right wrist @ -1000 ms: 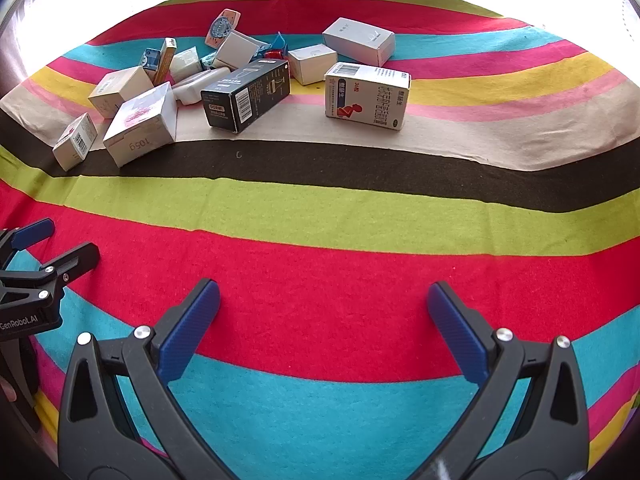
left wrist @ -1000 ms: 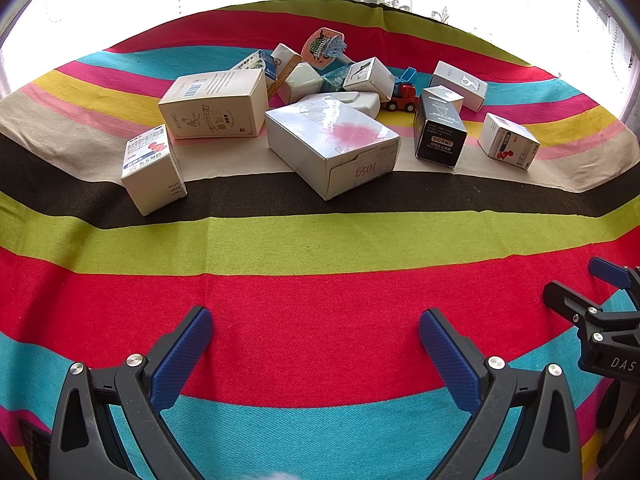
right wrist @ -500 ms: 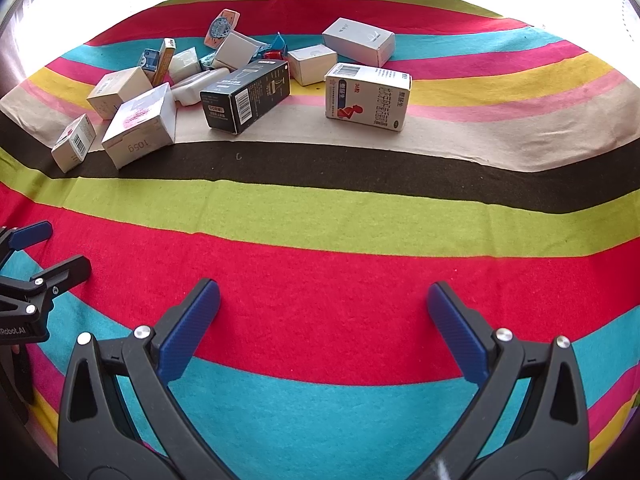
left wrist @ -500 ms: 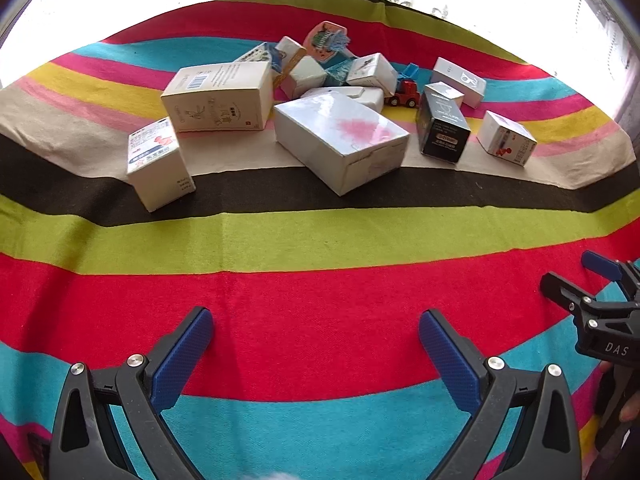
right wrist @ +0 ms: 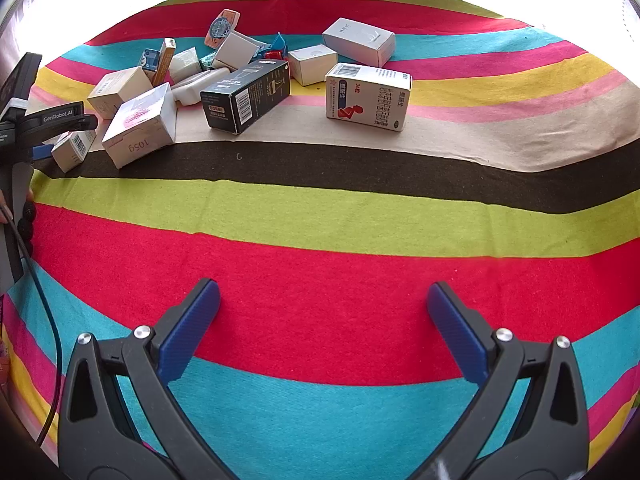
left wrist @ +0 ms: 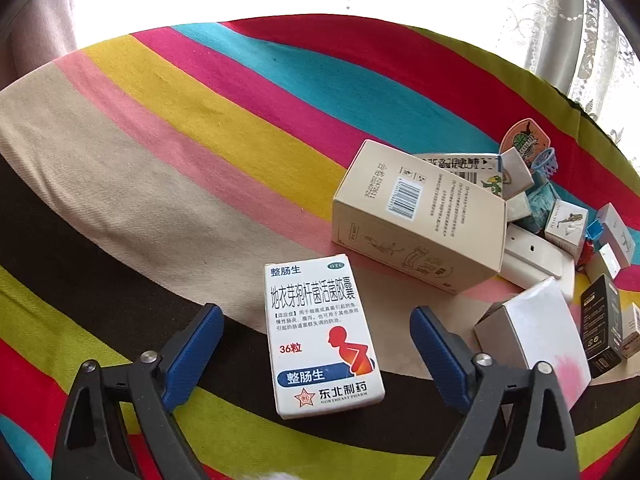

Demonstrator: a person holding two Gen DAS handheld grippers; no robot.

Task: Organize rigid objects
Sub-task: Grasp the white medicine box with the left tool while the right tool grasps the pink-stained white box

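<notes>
The white medicine carton (left wrist: 322, 338) lies flat on the striped woven cloth (left wrist: 168, 168), between the spread blue-padded fingers of the left gripper (left wrist: 316, 330), neither pad touching it; its face carries Chinese print, "36粒", a red seated figure, a blue band, a red star and "NORTHEAST PHARM". Beyond it, apart from it, rests a larger beige cardboard box (left wrist: 420, 216) with a barcode sticker and line drawings on its side, and to the right a glossy white box (left wrist: 536, 332) with a pink blotch, beside a black carton (left wrist: 602, 324). The right gripper (right wrist: 324, 322) hovers released over the red and turquoise stripes, its ribbed blue pads (right wrist: 190, 326) wide apart with nothing between them. From that view the same glossy box (right wrist: 140, 126) reads "105g" (seen upside down), the black carton (right wrist: 248, 94) shows "DORMI" in orange plus a barcode, and a second white medicine box (right wrist: 368, 96) with the red figure stands on its long side, well right of the heap. A plain grey-white box (right wrist: 358, 40) sits behind it. The left tool's black body (right wrist: 48, 120), at the left edge, is printed "GenRobot.AI".
</notes>
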